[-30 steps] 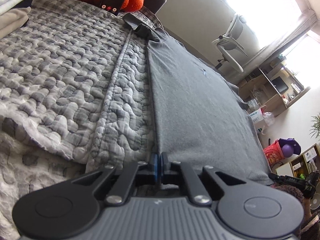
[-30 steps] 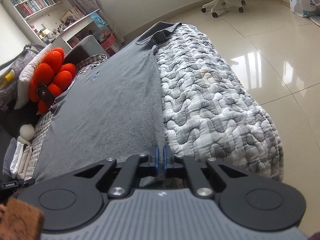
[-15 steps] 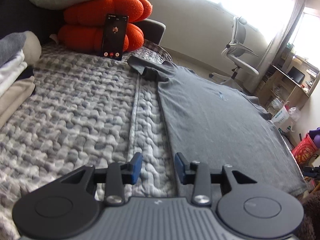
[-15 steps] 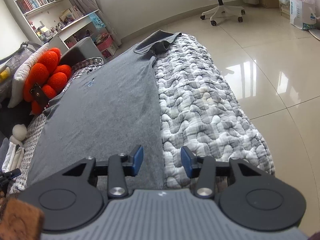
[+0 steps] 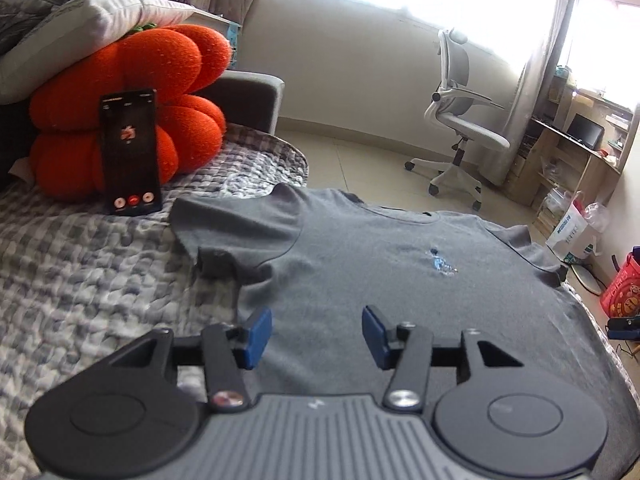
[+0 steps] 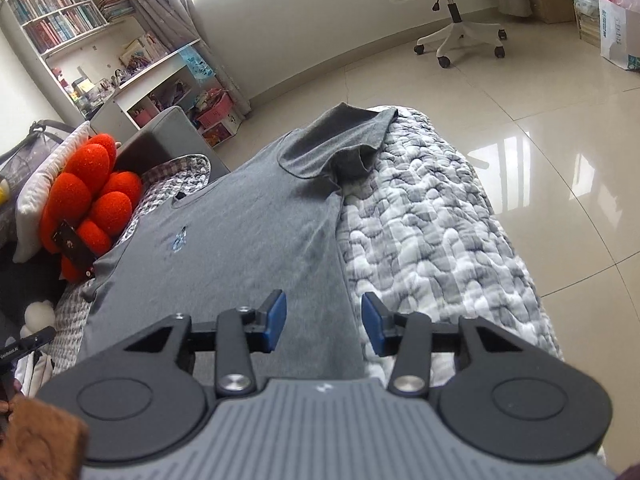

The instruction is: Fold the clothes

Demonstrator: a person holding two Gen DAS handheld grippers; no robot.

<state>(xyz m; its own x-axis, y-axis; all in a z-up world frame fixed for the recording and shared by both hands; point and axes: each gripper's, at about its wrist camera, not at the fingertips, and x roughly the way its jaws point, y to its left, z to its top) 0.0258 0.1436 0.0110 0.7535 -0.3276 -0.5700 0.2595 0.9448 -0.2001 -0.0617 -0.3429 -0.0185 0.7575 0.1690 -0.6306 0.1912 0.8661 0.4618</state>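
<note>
A grey tee (image 5: pixel 360 264) lies spread flat, front up, across a bed covered with a grey-and-white quilt (image 5: pixel 80 280). A small blue logo (image 5: pixel 440 266) sits on its chest. One short sleeve reaches toward the phone (image 5: pixel 130 152), which stands propped against an orange cushion (image 5: pixel 176 80) at the head of the bed; a pale pillow (image 5: pixel 80 28) rests on top of the cushion. The other sleeve (image 6: pixel 352 136) is rumpled near the quilt's floor-side edge.

The left gripper (image 5: pixel 316 334) hovers over the tee near its phone-side edge, jaws apart, having just been opening, with nothing pinched between the blue pads. The right gripper (image 6: pixel 324 322) hangs above the tee's floor-side edge where it meets the quilt (image 6: pixel 420 240), jaws likewise released and empty after opening.

Beyond the bed the floor (image 6: pixel 540 92) is glossy pale tile. A white office chair (image 5: pixel 460 120) stands under a bright window, a wooden desk (image 5: pixel 572 152) to its right with bags beside it. In the right view a white bookshelf (image 6: pixel 68 20) fills the far left corner.
</note>
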